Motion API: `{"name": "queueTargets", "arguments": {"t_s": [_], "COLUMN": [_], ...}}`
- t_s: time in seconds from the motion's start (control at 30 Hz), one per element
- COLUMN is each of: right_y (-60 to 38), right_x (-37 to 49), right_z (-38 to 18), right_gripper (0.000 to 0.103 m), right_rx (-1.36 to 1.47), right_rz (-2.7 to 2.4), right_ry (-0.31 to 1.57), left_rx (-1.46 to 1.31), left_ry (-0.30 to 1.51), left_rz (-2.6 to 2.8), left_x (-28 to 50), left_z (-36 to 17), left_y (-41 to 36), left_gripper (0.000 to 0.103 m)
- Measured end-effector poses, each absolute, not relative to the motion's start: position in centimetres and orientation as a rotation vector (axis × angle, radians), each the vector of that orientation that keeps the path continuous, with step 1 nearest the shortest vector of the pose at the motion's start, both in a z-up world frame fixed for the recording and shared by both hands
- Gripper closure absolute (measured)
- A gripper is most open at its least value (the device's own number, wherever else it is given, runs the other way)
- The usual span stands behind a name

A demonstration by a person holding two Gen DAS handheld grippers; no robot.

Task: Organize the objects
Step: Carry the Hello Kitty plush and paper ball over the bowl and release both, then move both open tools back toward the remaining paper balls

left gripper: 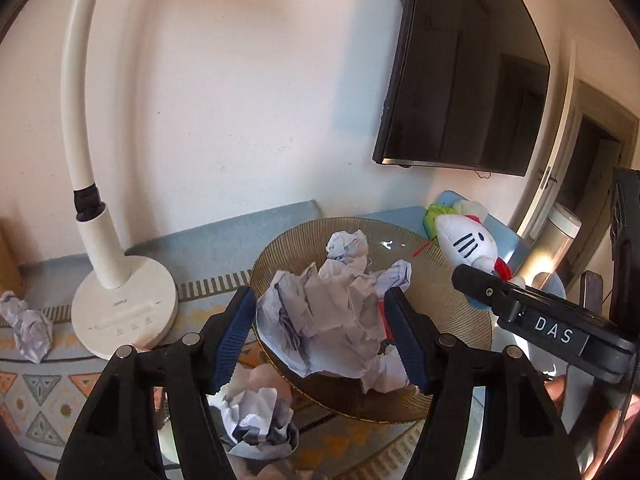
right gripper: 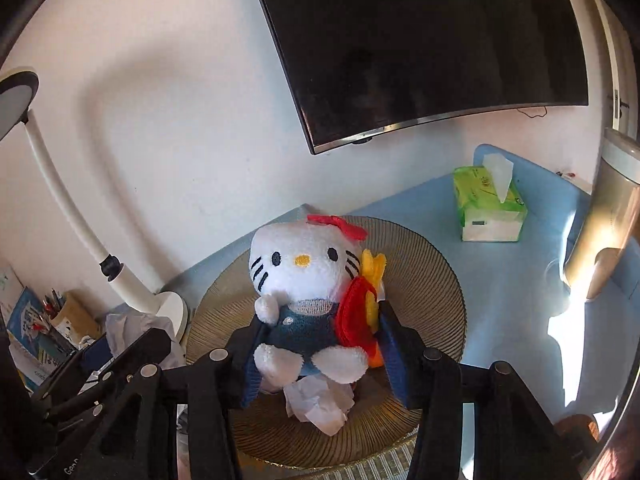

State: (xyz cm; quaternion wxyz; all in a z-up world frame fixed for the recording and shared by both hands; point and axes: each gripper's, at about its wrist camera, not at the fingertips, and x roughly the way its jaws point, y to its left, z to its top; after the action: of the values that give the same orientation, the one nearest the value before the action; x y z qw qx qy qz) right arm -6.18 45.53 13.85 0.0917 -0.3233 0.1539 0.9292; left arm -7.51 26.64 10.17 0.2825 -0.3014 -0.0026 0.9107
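My left gripper (left gripper: 320,340) is shut on a big crumpled paper ball (left gripper: 324,320) and holds it over the near rim of a ribbed golden plate (left gripper: 452,292). A smaller paper wad (left gripper: 347,245) lies in the plate. My right gripper (right gripper: 320,348) is shut on a white Hello Kitty plush (right gripper: 304,276) with a red bow, blue overalls and a red-and-yellow piece at its side, held above the same plate (right gripper: 424,264). A paper wad (right gripper: 318,404) lies under the plush. The plush (left gripper: 472,242) and the right gripper body show at right in the left wrist view.
A white desk lamp (left gripper: 124,312) stands left of the plate. Loose paper wads lie on the patterned mat (left gripper: 30,326), (left gripper: 260,420). A green tissue box (right gripper: 490,210) sits on the blue mat behind. A wall TV (right gripper: 432,40), a metal flask (right gripper: 604,216) and a pen holder (right gripper: 72,312) are around.
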Motion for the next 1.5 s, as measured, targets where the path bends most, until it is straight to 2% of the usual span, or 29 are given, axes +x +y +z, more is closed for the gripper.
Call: {"name": "queueTargets", "arguments": {"t_s": [0.03,0.07,0.27,0.4,0.43,0.5,0.53,0.63,0.73,0.83,0.97,1.07,1.23,1.33,1.5], "right_y": [45.6,45.7,44.7,41.0,39.7,37.0,35.6,31.3,28.7,27.8,28.4,28.7,27.8,27.1,27.6], "right_x": [-6.5,-6.5,-4.4,-1.5,-0.5,1.7,2.9,5.4,6.0,5.4,4.1,3.4,3.4,3.6,3.5], "right_z": [13.5,13.3,13.3,14.5,14.7,14.4,13.8,11.1,8.3,6.0,4.8,4.3,4.1,4.1,4.1], "right_gripper": [0.039,0.038,0.038,0.037,0.036,0.025,0.023,0.023,0.023,0.023,0.022,0.018,0.017,0.012,0.01], "right_rx": [-0.965,-0.964,-0.978,-0.979,-0.975,-0.966,-0.961,-0.961,-1.005,-1.017,-1.092,-1.153,-1.152,-1.137,-1.137], "right_rz": [2.746,2.742,2.864,3.012,3.055,3.127,3.151,3.174,3.215,3.184,3.135,3.091,3.069,3.062,3.063], "right_ry": [0.439,0.427,0.418,0.377,0.356,0.306,0.269,0.092,0.019,-0.052,-0.015,0.019,-0.078,-0.148,-0.112], "left_rx": [-0.827,-0.838,-0.832,-0.779,-0.765,-0.741,-0.734,-0.811,-0.975,-1.057,-1.108,-1.154,-1.182,-1.188,-1.192], "left_ry": [-0.014,-0.015,0.073,0.044,0.028,0.008,-0.003,-0.002,-0.008,-0.105,-0.225,-0.241,-0.254,-0.278,-0.309], "left_rz": [2.435,2.434,2.47,2.582,2.614,2.697,2.744,2.872,2.978,3.028,3.01,2.982,2.97,2.967,2.963], "left_x": [-7.8,-7.9,-6.0,-3.0,-2.1,-0.1,0.8,2.6,2.6,2.8,2.5,2.0,2.0,1.9,1.9], "left_z": [9.8,9.6,9.7,10.8,11.0,11.2,11.0,9.0,5.7,3.1,1.4,0.9,0.6,0.4,0.4], "left_y": [27.0,27.2,25.1,20.3,18.8,15.5,13.6,8.8,4.6,1.3,-0.5,-0.3,-0.3,-0.5,-0.7], "left_gripper": [0.022,0.016,0.016,0.015,0.013,0.007,0.001,0.0,0.001,0.001,0.001,0.001,0.001,0.001,0.001]}}
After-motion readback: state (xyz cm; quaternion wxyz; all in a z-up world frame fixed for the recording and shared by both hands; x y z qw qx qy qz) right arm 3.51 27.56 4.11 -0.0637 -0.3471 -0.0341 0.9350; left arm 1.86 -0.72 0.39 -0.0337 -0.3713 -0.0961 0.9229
